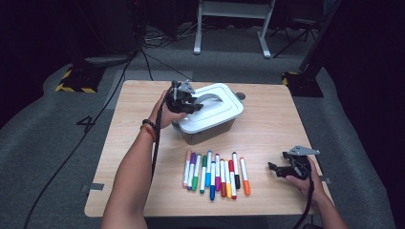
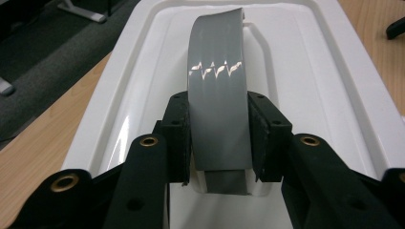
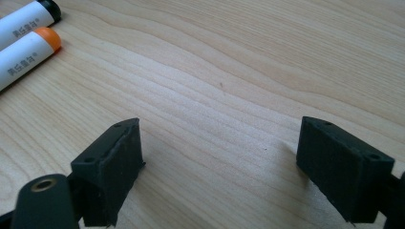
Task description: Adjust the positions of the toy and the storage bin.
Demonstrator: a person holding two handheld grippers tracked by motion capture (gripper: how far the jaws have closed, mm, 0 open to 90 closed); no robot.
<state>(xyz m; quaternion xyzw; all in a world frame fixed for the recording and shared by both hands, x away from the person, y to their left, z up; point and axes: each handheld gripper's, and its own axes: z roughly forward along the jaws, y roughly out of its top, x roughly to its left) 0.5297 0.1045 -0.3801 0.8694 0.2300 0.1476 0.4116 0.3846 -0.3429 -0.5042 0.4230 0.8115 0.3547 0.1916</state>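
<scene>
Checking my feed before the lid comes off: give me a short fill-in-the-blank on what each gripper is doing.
The left gripper is shut on the lid's grey ____.
The right gripper has its jaws ____, with bare table between them.
The markers lie in a row in front of the ____.

Missing words: handle; open; box

The left gripper (image 1: 191, 106) is held by the left hand (image 1: 165, 113) near the far edge of the table, the bare forearm being stretched up from the near edge; its black pads (image 2: 177, 138) are pressed shut against both sides of the grey curved plastic handle (image 2: 218, 95); the right gripper (image 1: 277, 169) is held low by the right hand (image 1: 305, 177) near the near right corner, its jaws set wide apart, nothing being gripped.
</scene>
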